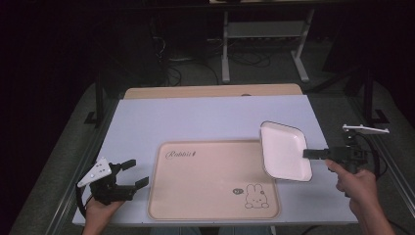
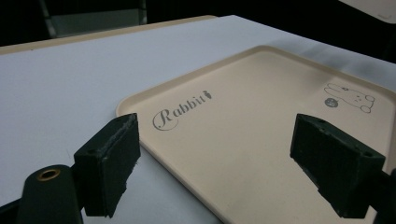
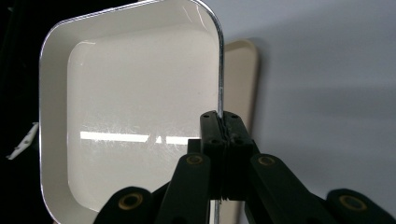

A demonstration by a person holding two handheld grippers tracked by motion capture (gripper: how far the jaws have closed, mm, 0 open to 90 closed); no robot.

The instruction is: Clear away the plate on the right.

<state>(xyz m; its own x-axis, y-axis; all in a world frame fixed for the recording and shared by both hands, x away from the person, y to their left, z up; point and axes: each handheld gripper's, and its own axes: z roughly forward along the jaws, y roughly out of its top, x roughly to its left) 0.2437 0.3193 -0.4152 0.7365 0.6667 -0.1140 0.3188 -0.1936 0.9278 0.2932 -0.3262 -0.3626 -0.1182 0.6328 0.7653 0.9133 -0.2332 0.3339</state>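
A white square plate (image 1: 284, 149) hangs tilted above the table at the right, partly over the right edge of a beige tray (image 1: 210, 178) printed with "Rabbit" and a bunny. My right gripper (image 1: 309, 153) is shut on the plate's right rim; in the right gripper view the jaws pinch the thin rim of the plate (image 3: 130, 116), with the gripper (image 3: 220, 122) below it. My left gripper (image 1: 136, 173) rests open near the table's front left corner, left of the tray. In the left gripper view it (image 2: 219, 163) spans the near edge of the tray (image 2: 261, 140) with nothing between the jaws.
The tray lies on a pale sheet (image 1: 205, 117) covering the table. A wooden strip (image 1: 210, 91) runs along the far edge. Metal rails (image 1: 83, 161) border the table's left and right sides. Cables and a stand's legs (image 1: 264, 49) are on the floor beyond.
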